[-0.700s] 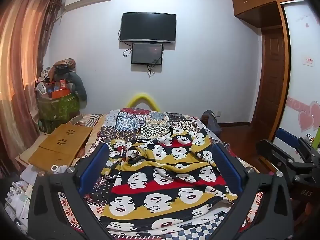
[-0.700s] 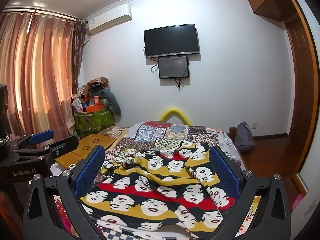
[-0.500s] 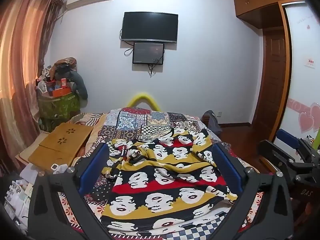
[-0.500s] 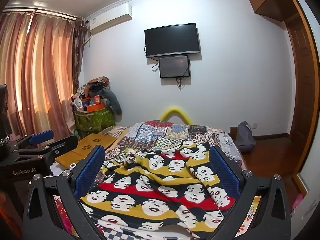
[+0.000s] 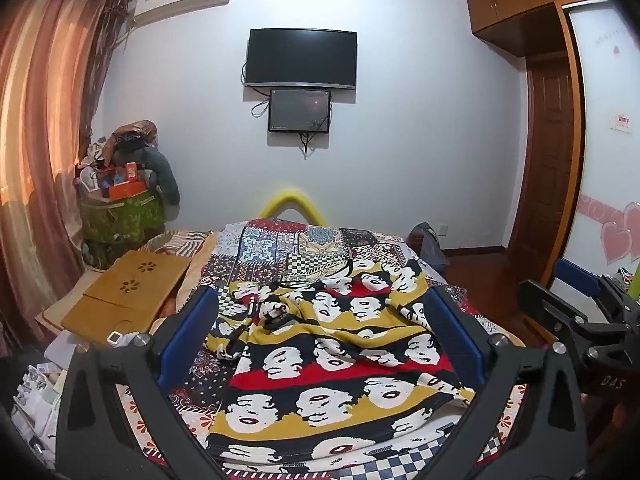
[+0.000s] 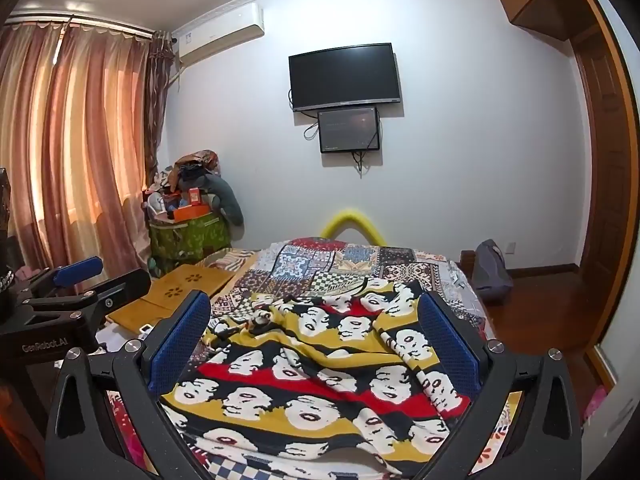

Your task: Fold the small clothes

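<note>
A small garment [image 5: 332,376] printed with faces on red, mustard and black bands lies rumpled on the bed, with a bunched part at its far left. It also shows in the right wrist view [image 6: 320,368]. My left gripper [image 5: 320,300] is open and empty, held above the garment's near end. My right gripper [image 6: 316,304] is open and empty, also above it. The right gripper shows at the right edge of the left wrist view [image 5: 580,312]; the left gripper shows at the left edge of the right wrist view [image 6: 76,292].
A patchwork bedspread [image 5: 288,248] covers the bed. A wooden lap desk [image 5: 128,292] lies left of the bed. A green bin piled with things [image 5: 120,208] stands by the curtains. A grey bag [image 6: 490,272] sits on the wooden floor at the right.
Both views have shifted slightly; the garment lies as before and both grippers stay open.
</note>
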Motion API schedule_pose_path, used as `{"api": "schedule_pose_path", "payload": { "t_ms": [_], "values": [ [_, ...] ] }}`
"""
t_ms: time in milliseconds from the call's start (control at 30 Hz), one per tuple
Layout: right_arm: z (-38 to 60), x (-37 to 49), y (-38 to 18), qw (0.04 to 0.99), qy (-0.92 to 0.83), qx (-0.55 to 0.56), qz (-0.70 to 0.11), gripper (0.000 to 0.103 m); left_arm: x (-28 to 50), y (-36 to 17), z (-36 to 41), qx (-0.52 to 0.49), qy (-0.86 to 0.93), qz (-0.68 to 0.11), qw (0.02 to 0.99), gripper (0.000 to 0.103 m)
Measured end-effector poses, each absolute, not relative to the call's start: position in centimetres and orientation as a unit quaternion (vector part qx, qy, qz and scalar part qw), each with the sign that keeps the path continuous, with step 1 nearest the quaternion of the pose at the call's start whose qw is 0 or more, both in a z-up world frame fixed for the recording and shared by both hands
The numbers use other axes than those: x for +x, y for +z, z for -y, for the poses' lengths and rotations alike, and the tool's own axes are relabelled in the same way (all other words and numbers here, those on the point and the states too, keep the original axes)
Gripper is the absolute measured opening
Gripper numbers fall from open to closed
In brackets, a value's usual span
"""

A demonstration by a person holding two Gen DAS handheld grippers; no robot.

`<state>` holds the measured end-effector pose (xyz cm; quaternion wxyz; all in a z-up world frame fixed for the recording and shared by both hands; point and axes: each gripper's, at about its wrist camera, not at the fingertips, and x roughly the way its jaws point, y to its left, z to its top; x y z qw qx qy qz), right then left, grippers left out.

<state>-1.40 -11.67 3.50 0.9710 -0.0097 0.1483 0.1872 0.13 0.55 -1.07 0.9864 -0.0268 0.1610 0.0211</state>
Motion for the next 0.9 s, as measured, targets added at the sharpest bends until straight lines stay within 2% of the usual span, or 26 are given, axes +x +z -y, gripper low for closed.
{"api": "schedule_pose_path", "payload": {
  "t_ms": [900],
  "values": [
    [11.64, -1.35, 3.38, 0.970, 0.188, -0.010, -0.150, 0.103, -0.08, -0.67, -0.79, -0.029, 0.029, -0.158, 0.987, 0.103]
  ]
}}
